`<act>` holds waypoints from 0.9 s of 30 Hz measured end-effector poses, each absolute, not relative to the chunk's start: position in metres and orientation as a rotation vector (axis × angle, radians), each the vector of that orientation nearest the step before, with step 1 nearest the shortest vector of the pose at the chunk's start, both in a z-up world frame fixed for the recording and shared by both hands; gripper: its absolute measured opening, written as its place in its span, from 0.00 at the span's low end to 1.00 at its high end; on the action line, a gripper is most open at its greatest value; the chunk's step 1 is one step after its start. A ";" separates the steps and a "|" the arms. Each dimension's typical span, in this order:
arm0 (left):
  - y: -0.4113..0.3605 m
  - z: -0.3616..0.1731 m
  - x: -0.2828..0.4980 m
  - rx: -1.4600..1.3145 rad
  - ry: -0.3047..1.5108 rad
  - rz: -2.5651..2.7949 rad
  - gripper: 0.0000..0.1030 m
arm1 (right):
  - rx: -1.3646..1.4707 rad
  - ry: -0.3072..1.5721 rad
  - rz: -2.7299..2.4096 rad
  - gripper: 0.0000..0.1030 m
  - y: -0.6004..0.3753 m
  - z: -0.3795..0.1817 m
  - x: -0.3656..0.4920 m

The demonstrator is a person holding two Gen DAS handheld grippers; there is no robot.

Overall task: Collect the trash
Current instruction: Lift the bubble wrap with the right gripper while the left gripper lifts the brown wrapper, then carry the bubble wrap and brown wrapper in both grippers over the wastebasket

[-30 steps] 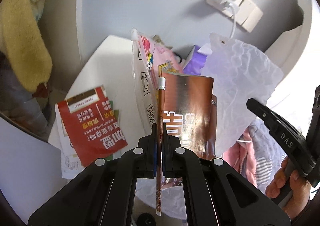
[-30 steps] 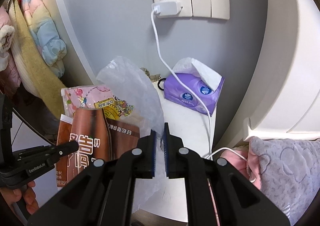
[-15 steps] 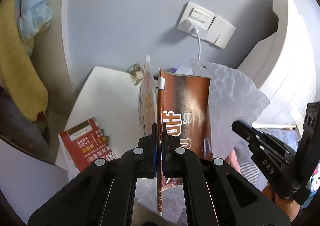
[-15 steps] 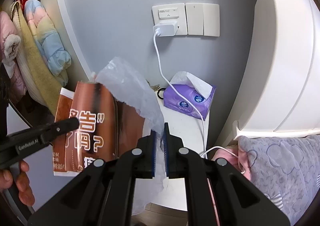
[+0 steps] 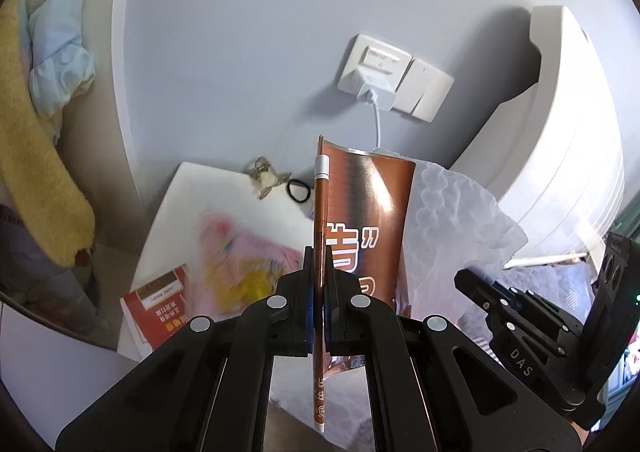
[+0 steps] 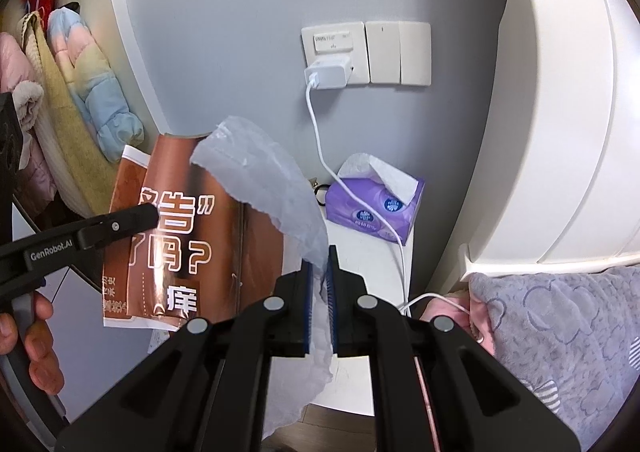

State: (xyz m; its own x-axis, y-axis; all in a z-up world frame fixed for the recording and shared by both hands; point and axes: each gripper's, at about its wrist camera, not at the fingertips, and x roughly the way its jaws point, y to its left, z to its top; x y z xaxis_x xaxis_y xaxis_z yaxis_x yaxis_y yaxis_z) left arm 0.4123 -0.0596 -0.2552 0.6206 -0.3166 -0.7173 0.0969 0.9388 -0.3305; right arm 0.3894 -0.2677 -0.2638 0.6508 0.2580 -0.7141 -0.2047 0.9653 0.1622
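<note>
The left gripper (image 5: 318, 292) is pressed together on the edge of a glossy brown leaflet (image 5: 372, 219), which stands upright above the white bedside table (image 5: 208, 187). Just beside it, the right gripper (image 6: 320, 292) pinches a crumpled translucent plastic bag (image 6: 272, 187) that rises above its blue pads (image 6: 307, 304) and also hangs below them. The bag overlaps the leaflet's right side. On the table below lie a blurred pink snack packet (image 5: 240, 252) and a red flyer (image 5: 160, 308) at the near corner, with a black hair tie (image 5: 298, 189) and a small knotted trinket (image 5: 266, 179) near the wall. A purple tissue pack (image 6: 374, 207) sits at the back of the table under a white charger (image 6: 328, 75) plugged into the wall socket, its cable (image 6: 320, 147) trailing down across the pack.
</note>
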 end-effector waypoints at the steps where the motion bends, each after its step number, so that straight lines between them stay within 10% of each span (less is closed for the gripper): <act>1: -0.060 -0.253 0.412 -0.272 0.868 -0.243 0.02 | 0.069 0.817 0.261 0.08 -0.268 -0.261 0.389; 27: -0.002 -0.223 0.311 -0.273 0.839 -0.269 0.02 | 0.036 0.761 0.213 0.08 -0.235 -0.213 0.292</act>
